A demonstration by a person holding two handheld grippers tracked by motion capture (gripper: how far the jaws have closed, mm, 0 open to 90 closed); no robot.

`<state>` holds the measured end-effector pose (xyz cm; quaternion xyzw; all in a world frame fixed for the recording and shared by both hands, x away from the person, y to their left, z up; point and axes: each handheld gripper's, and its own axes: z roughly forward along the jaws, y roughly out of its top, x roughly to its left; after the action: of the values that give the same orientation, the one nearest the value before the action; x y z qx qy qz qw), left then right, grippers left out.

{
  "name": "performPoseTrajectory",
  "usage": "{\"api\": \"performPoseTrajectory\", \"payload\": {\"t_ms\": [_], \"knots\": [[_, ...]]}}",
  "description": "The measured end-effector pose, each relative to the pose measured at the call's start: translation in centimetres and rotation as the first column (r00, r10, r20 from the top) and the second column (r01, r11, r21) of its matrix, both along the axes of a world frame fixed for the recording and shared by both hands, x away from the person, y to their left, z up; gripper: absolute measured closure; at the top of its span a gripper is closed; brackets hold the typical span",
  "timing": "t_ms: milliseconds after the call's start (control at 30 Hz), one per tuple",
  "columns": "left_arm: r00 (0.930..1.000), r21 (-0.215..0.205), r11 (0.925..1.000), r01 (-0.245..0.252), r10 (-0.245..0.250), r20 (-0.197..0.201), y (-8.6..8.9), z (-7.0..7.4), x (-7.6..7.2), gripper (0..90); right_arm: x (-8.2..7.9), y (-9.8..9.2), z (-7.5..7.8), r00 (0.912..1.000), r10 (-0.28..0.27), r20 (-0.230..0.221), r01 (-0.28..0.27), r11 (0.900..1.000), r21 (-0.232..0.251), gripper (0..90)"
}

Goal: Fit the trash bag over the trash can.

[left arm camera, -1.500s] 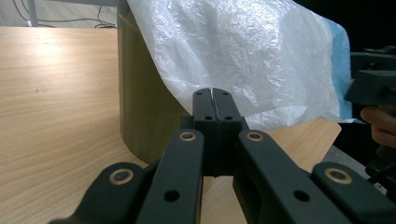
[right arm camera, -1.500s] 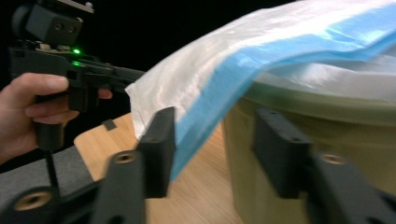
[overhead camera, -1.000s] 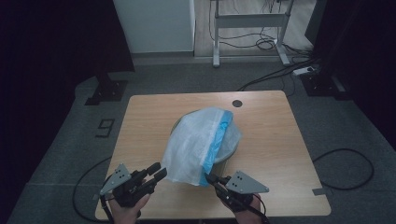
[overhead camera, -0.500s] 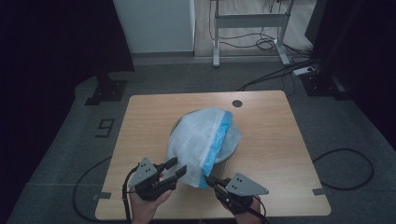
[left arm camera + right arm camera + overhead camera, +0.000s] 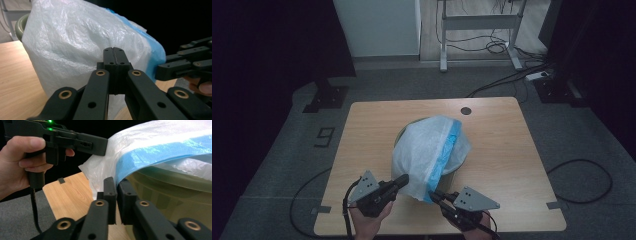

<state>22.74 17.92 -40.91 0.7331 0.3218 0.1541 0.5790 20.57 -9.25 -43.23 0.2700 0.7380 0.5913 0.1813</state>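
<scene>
High view: we see the left gripper brought in from the left edge of the table to the near skirt of the plastic bag. The bag drapes over the green bin at mid-table. The left jaws have just been closing and now meet. Whether they pinch any film we cannot tell. The right gripper, at the bag's blue hem, has just been opening to a narrow gap and holds nothing. We judge that the hold on the bag is passing from right to left.
</scene>
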Motion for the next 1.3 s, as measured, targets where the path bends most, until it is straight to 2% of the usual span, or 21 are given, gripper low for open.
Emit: {"api": "performPoseTrajectory", "payload": {"t_ms": [67,200,467,700,867,1033,1133,1300], "knots": [[1.0000,-0.008,1.0000,0.003,-0.002,0.005,0.1,0.1,-0.1,90.0,0.0,-0.1,0.0,1.0000,-0.008,-0.001,0.008,1.000,0.007,72.5],[0.9999,-0.050,0.9987,0.011,-0.010,0.009,0.5,0.3,-0.2,90.0,0.1,-0.3,0.2,0.9999,-0.012,-0.005,0.012,0.999,0.030,66.5],[0.9995,-0.082,0.9965,0.016,-0.014,0.028,1.2,0.6,-0.8,90.0,0.4,-0.8,0.6,0.9997,-0.009,-0.022,0.010,0.997,0.070,66.7],[0.9986,-0.104,0.9945,0.008,-0.002,0.054,2.3,0.8,-1.6,90.0,0.1,-1.0,0.8,0.9999,-0.012,-0.010,0.012,0.997,0.082,65.1],[0.9987,-0.128,0.9917,-0.008,0.014,0.050,3.8,0.6,-2.3,90.0,-0.4,-1.5,1.1,0.9996,-0.028,0.009,0.027,0.996,0.084,60.8],[0.9980,-0.125,0.9914,-0.037,0.044,0.046,5.8,0.0,-3.3,90.0,-0.5,-2.7,1.2,0.9957,-0.085,0.036,0.082,0.994,0.079,56.1],[0.9975,-0.113,0.9918,-0.060,0.064,0.030,7.0,-0.6,-3.6,90.0,-0.4,-3.2,1.2,0.9943,-0.103,0.030,0.100,0.992,0.082,55.6],[0.9950,-0.132,0.9862,-0.100,0.099,-0.012,8.8,-1.4,-3.4,90.0,-0.2,-3.6,1.1,0.9930,-0.115,0.026,0.112,0.990,0.087,55.3]]}}
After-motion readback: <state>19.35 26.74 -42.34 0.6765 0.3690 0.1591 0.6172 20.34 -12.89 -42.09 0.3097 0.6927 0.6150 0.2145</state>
